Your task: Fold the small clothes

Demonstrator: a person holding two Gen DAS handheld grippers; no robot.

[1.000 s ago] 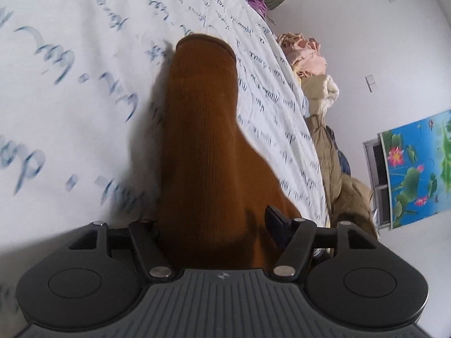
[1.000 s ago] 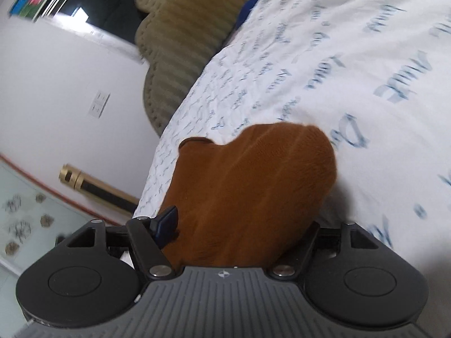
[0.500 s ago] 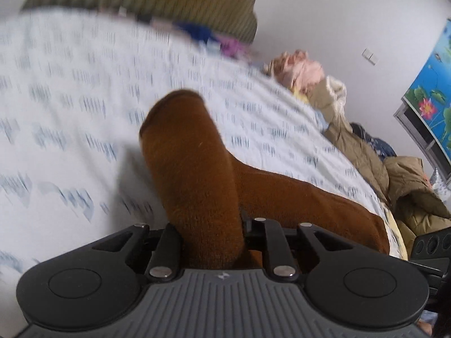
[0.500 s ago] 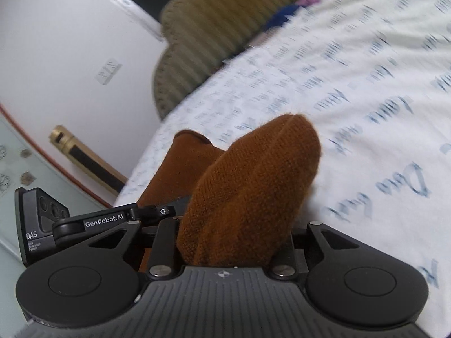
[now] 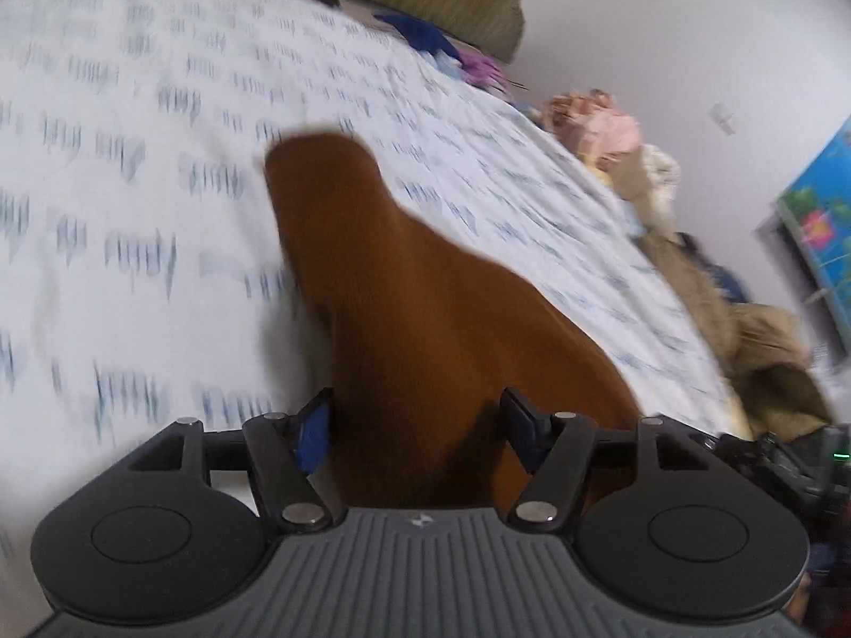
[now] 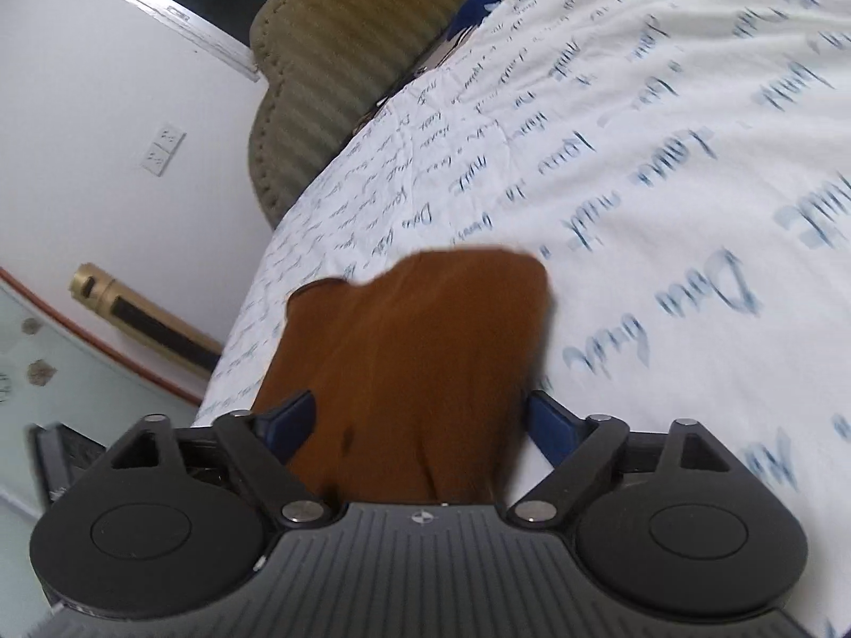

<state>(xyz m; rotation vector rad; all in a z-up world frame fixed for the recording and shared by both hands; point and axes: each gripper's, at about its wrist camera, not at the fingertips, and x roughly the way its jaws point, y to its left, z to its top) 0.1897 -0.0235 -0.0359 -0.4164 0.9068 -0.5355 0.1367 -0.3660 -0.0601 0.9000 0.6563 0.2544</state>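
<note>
Since half a second ago both sets of jaws have been spread: they were pinched on the brown sock, and now the fingers stand wide on either side of it. The left gripper (image 5: 420, 425) is seen with its jaws apart, the brown sock (image 5: 404, 308) lying between the blue-padded fingertips (image 5: 311, 433) without being clamped. The right gripper (image 6: 420, 425) is likewise parted, the same sock (image 6: 425, 372) lying between its fingers. The sock is seen resting on the white bedsheet (image 6: 665, 133) printed with blue script, near the bed's side edge. A ribbed olive headboard (image 6: 340, 53) is noted at the bed's far end, with a heap of clothes (image 5: 611, 133) along the edge in the left wrist view.
</note>
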